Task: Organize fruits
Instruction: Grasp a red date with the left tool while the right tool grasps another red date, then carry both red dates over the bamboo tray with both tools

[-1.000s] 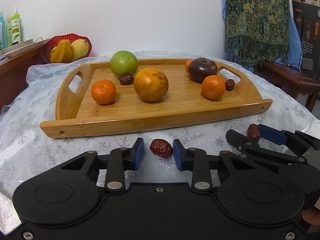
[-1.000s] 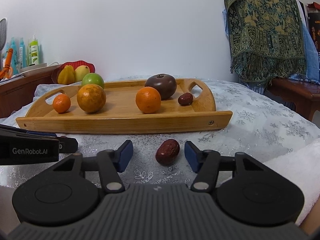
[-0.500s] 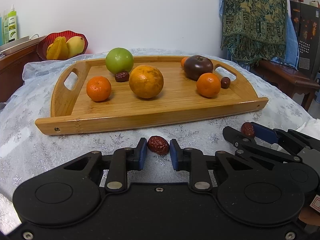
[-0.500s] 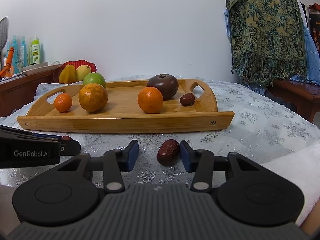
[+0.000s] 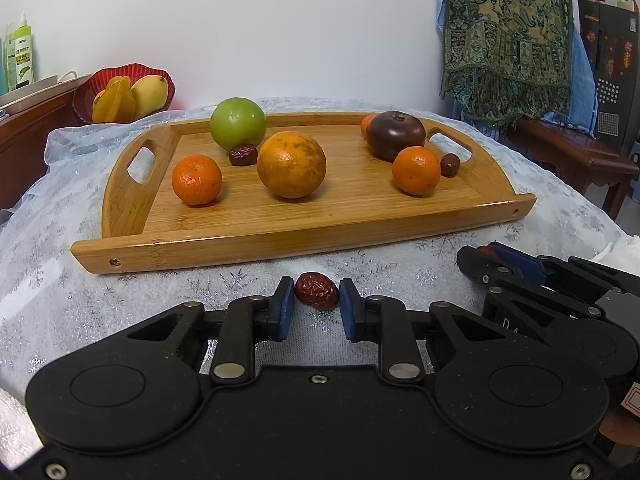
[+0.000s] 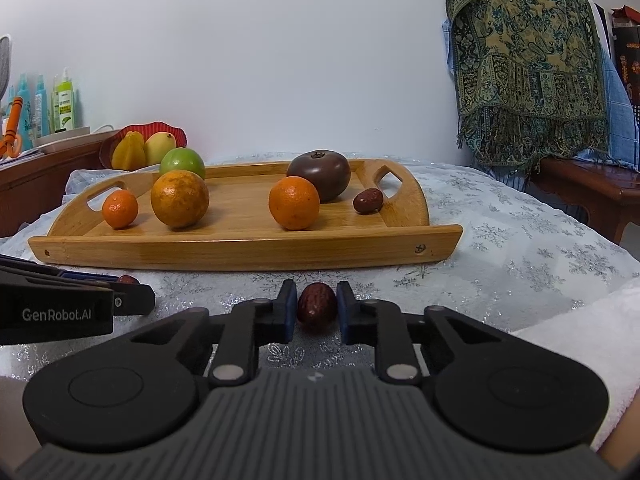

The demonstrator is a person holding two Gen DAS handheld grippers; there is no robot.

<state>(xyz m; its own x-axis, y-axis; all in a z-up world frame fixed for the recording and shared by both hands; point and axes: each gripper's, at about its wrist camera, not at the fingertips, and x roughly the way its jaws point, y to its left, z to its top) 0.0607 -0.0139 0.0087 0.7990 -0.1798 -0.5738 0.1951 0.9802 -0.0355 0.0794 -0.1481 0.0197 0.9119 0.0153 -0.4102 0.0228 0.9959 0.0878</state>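
Observation:
A bamboo tray on the white tablecloth holds a green apple, a large orange, two small tangerines, a dark tomato and two red dates. My left gripper is shut on a wrinkled red date just in front of the tray. My right gripper is shut on another red date on the cloth before the tray. Each gripper shows in the other's view, the right one and the left one.
A red bowl with a starfruit and a mango stands behind the tray at left on a wooden sideboard with bottles. A patterned cloth hangs at right above a wooden bench.
Both grippers' jaws have closed in from wide open onto the dates that lay between them. The tray and its fruit have not moved.

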